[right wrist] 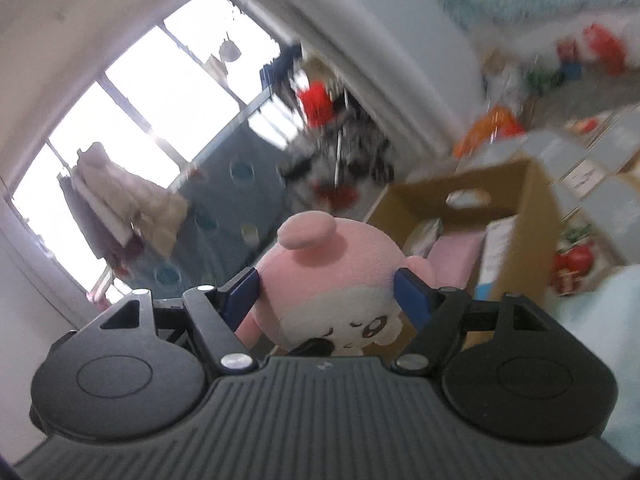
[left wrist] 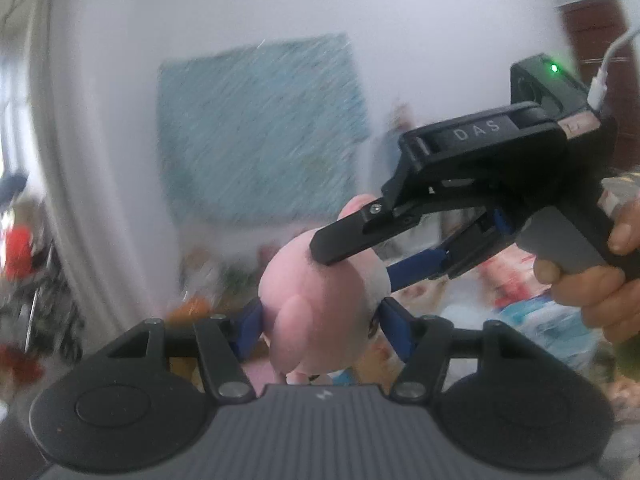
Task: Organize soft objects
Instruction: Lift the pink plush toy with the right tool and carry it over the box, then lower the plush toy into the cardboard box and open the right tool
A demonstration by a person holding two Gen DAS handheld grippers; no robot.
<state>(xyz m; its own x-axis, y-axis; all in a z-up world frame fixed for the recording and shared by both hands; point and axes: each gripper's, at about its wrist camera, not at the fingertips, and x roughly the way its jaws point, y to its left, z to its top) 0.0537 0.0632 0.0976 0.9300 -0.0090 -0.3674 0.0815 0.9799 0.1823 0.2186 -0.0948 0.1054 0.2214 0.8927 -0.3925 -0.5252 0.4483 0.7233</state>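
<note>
A pink plush toy [left wrist: 316, 300] with a white face is held up in the air between both grippers. In the left wrist view my left gripper [left wrist: 324, 328] has its blue pads pressed on the toy's two sides. My right gripper [left wrist: 356, 268] comes in from the right in a person's hand [left wrist: 592, 284], and its fingers clamp the upper part of the toy. In the right wrist view my right gripper [right wrist: 328, 292] squeezes the plush toy [right wrist: 332, 268] at the head, with the toy's face turned down toward the camera. Both views are blurred by motion.
An open cardboard box [right wrist: 472, 184] with a hand slot stands just behind the toy, with pink fabric [right wrist: 460, 252] inside. Grey storage bins [right wrist: 600, 152] are stacked to its right. Bright windows [right wrist: 120, 112] and hanging clothes fill the left. A teal wall hanging [left wrist: 260, 128] sits on the white wall.
</note>
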